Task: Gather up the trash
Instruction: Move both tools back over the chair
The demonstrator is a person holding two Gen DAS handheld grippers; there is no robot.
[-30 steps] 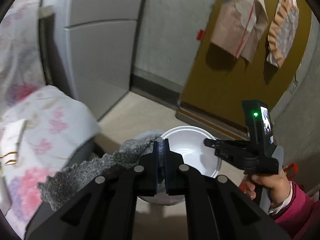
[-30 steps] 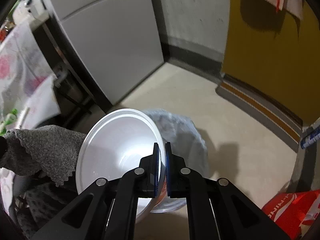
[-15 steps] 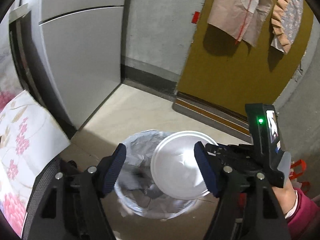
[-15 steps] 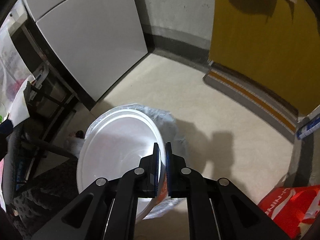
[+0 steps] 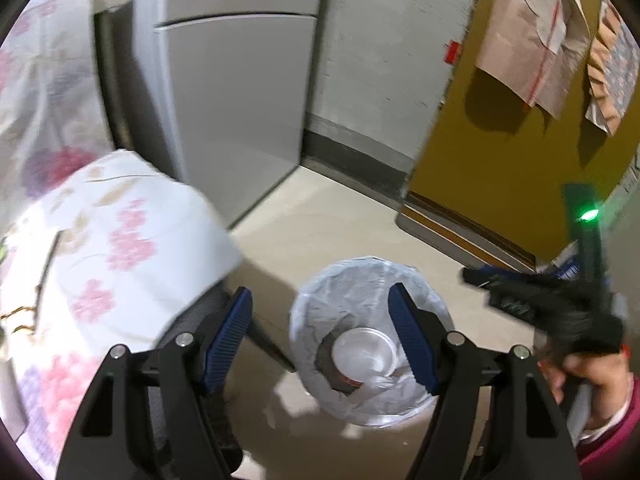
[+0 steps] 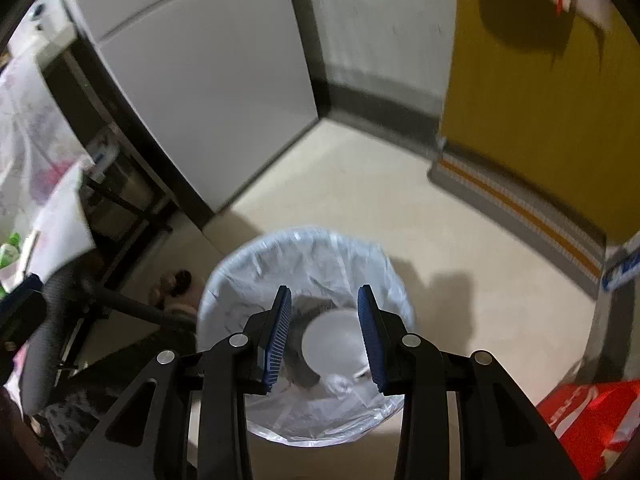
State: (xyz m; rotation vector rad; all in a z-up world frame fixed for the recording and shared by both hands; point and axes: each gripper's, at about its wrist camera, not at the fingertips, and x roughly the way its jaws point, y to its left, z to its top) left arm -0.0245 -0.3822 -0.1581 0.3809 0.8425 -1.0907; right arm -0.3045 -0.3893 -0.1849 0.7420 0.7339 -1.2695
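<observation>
The white bowl (image 6: 334, 340) lay at the bottom of the lined bin (image 6: 256, 264), on top of a grey cloth (image 5: 326, 354), well below both grippers and touching neither. In the right wrist view the bowl showed through the gap of the right gripper (image 6: 325, 336), whose jaws had just been opening; they stood partly apart with nothing between the pads, the bowl sitting far beneath them inside the bin. In the left wrist view the left gripper (image 5: 320, 338) hung over the bin's near left rim with its jaws wide apart and empty, the bowl and cloth seen past its right finger. The bin's clear plastic liner (image 5: 360, 280) was folded over the rim. The bin stood on the pale floor (image 6: 360, 184), near a grey fridge (image 5: 240, 100) and a yellow door (image 5: 500, 140). A flowered cloth (image 5: 100, 260) hung at the left in the left wrist view. At that view's right edge a hand (image 5: 592, 376) in a pink sleeve (image 5: 616, 436) gripped the blurred right gripper. A red bag (image 6: 588, 420) lay on the floor at the right.
</observation>
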